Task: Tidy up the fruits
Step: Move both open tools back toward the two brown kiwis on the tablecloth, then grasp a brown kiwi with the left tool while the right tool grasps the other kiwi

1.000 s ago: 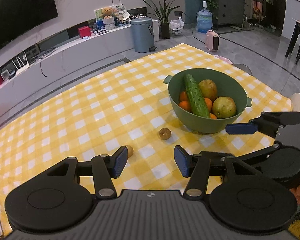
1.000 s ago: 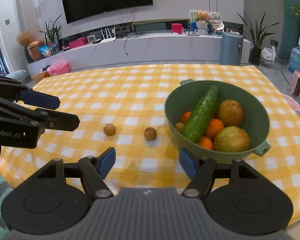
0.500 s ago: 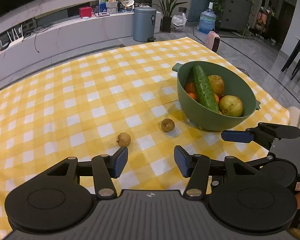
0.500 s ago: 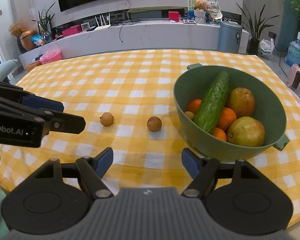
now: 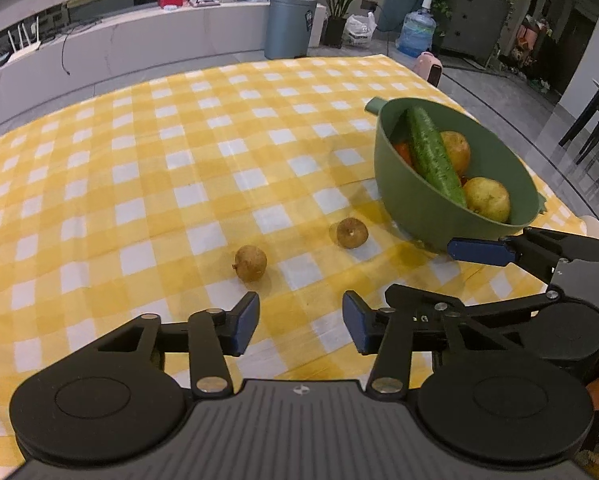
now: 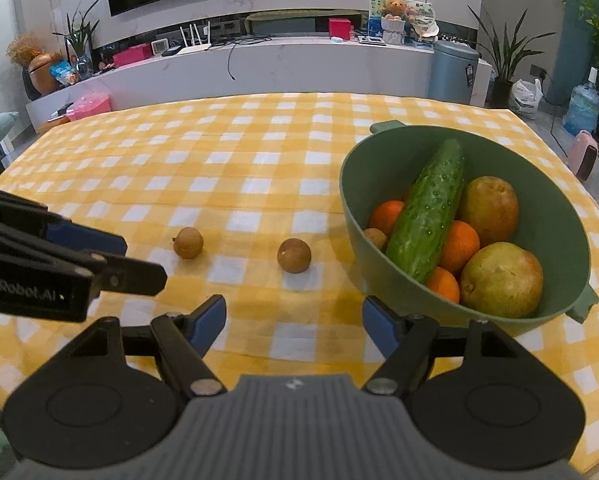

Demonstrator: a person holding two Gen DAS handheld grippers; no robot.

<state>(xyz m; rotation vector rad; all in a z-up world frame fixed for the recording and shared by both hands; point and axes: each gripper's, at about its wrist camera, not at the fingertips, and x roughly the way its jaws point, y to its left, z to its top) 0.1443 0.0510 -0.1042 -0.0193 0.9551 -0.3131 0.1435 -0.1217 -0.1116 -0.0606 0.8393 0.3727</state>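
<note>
The left gripper (image 5: pixel 299 322) hangs over the yellow-and-white checked surface (image 5: pixel 139 184), its jaws closing with nothing between them. A small round brown fruit (image 5: pixel 251 263) lies just ahead of its left jaw. The right gripper (image 6: pixel 294 322) has its jaws released and empty; a second small brown fruit (image 6: pixel 294 255) lies ahead between them. The green plastic bowl (image 6: pixel 555 216) of fruit stands to their right.
</note>
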